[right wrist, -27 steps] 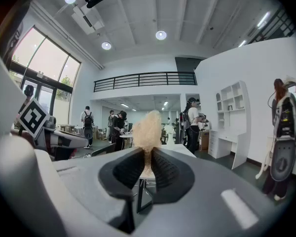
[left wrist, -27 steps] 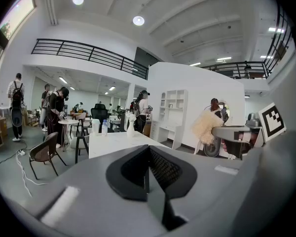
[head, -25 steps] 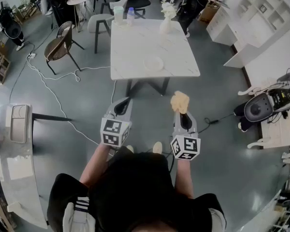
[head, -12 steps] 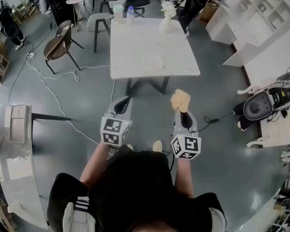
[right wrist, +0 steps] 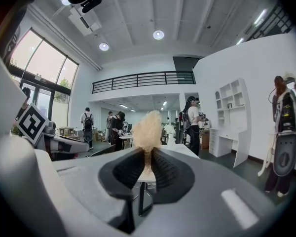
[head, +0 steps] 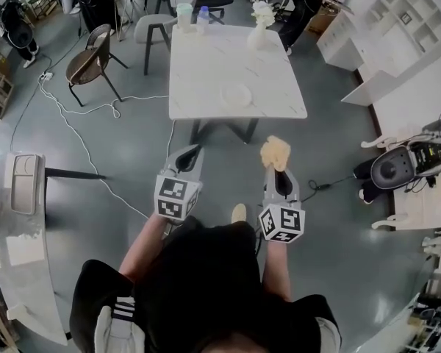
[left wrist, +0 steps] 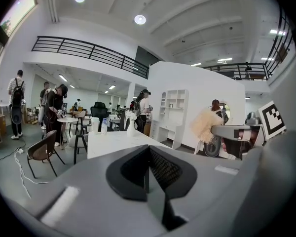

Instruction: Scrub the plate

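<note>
On your left gripper (head: 192, 153) the jaws are together, on your right gripper (head: 276, 170) they clamp a fluffy tan scrubber (head: 275, 153), well apart from the round white plate (head: 235, 94).

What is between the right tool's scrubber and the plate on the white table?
In the head view, bare grey floor and bare tabletop separate the scrubber from the plate.

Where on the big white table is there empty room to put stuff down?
The table is bare on its left half, from its left edge to the plate, and right of the plate. Its far edge is crowded: cup, bottle and flower vase.
</note>
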The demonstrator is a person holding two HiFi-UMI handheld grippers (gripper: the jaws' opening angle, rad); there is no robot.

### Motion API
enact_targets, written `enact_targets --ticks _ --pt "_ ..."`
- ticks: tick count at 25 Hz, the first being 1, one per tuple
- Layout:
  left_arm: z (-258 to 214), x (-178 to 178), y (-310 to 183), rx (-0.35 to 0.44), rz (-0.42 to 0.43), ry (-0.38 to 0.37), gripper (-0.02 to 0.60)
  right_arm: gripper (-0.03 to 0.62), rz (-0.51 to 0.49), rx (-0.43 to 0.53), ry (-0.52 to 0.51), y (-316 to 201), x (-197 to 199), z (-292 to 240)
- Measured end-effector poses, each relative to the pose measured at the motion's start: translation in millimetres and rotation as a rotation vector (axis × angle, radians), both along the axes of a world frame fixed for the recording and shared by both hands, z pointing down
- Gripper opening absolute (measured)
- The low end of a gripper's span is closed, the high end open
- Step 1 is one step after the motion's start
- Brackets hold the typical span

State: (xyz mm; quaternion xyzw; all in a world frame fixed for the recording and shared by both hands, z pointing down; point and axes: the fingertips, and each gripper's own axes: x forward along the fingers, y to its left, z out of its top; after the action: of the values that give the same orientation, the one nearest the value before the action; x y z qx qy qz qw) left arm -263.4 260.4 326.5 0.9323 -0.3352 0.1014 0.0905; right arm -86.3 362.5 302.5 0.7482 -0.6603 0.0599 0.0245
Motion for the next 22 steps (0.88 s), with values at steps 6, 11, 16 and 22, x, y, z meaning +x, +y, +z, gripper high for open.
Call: enact_targets --ticks 6,11,16,22 --pt "3 41 -34 0.004 -0.039 -0.01 0.006 0.043 -0.025 0.009 -0.009 -38 49 3" --pt "1 88 -67 0.002 -0.092 -0.022 0.006 0.043 -0.084 0.007 -0.027 -81 100 4" --pt "1 129 -92 -0.009 -0.159 -0.029 0.006 0.043 -0.167 -0.012 -0.046 -121 142 13" --pt "11 166 -114 -0.035 -0.236 -0.055 0.006 0.043 -0.261 -0.034 -0.07 -163 181 21"
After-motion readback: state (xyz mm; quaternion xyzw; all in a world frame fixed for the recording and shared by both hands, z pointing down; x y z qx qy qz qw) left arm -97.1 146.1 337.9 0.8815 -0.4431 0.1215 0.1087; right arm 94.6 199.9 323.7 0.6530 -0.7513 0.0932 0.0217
